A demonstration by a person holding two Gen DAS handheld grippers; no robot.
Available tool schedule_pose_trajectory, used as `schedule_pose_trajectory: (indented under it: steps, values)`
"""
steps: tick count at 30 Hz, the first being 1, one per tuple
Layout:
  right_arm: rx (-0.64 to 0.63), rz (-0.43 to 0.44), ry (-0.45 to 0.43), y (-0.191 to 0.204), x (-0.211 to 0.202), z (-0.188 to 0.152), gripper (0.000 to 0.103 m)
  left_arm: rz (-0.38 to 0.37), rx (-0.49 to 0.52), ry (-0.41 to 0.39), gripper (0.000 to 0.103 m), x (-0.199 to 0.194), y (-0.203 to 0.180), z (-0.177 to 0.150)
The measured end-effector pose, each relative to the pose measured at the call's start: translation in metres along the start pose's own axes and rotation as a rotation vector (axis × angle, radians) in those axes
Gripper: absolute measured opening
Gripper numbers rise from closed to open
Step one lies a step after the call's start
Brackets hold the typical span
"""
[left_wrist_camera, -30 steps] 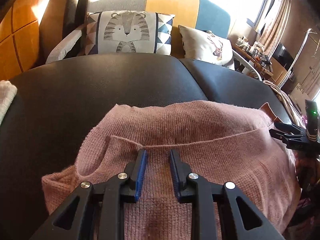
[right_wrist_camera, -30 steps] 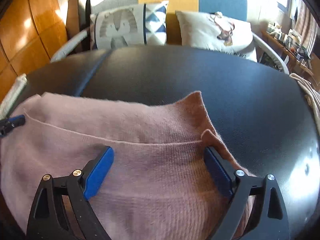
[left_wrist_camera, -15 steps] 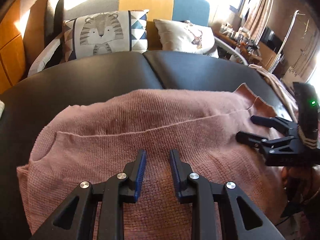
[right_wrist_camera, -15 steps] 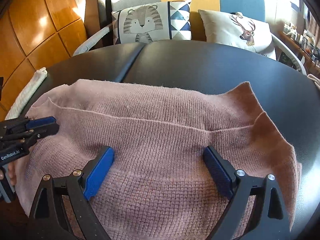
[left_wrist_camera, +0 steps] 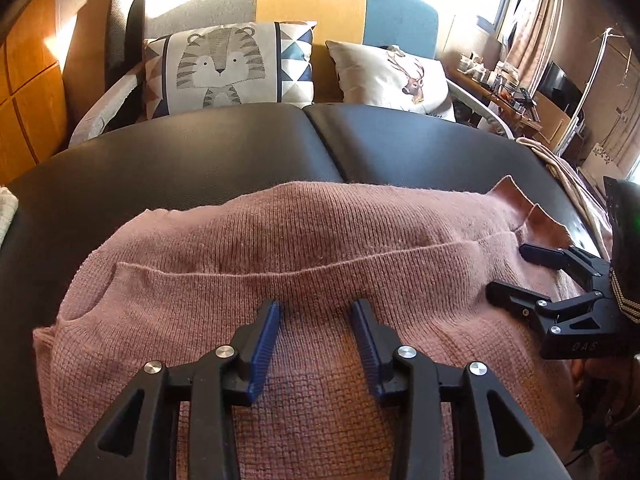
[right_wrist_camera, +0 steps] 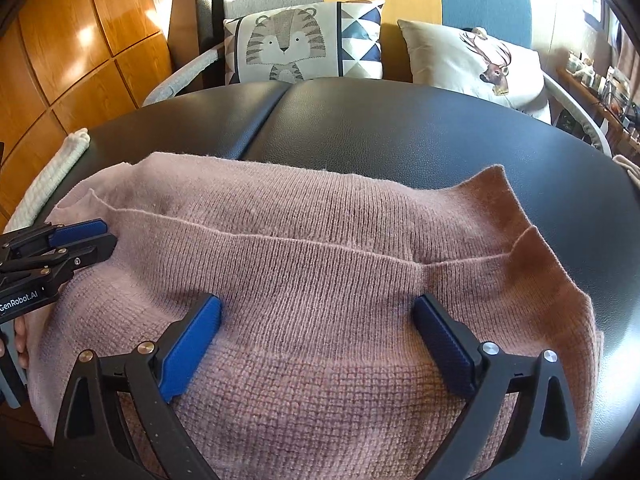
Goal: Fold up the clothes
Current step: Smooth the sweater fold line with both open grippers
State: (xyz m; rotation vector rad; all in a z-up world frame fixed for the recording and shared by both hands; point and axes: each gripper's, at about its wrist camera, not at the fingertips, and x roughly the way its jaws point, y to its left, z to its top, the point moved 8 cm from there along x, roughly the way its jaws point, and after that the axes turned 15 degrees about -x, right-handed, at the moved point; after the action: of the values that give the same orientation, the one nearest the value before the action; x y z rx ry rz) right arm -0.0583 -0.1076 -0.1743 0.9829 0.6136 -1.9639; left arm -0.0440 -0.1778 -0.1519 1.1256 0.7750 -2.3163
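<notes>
The pink knit sweater (left_wrist_camera: 304,264) lies spread across the near half of the black padded worktop (left_wrist_camera: 192,160), filling the lower half of both frames, with a folded-over edge running as a raised seam from left to right across it. In the left wrist view, the left gripper (left_wrist_camera: 316,324) sits low centre over the knit, its blue-padded jaws a moderate gap apart with nothing between them. The right gripper (left_wrist_camera: 516,272) enters that frame from the right edge, beside the sweater's upturned corner. In the right wrist view, the right gripper (right_wrist_camera: 320,320) has its jaws spread wide over the fabric, gripping nothing. At the top of the frame stand a tiger cushion (right_wrist_camera: 296,44) and a deer cushion (right_wrist_camera: 476,64); a white knitted cloth (right_wrist_camera: 52,176) lies at the worktop's left edge.
</notes>
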Motion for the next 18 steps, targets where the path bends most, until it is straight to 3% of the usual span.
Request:
schedule_pose_trajectory:
  steps: [6, 13, 18]
  values:
    - [0.001, -0.002, 0.0, 0.0003, 0.0002, 0.001, 0.1, 0.013, -0.002, -0.002, 0.043, 0.0005, 0.0002, 0.0008]
    - [-0.001, -0.002, 0.001, -0.0016, 0.0001, 0.0021, 0.1, 0.069, -0.01, -0.014, 0.066, -0.0001, 0.0074, 0.0037]
    - [-0.001, -0.002, 0.002, -0.0015, 0.0002, 0.0027, 0.1, 0.088, -0.006, -0.007, 0.076, -0.0027, 0.0088, 0.0039]
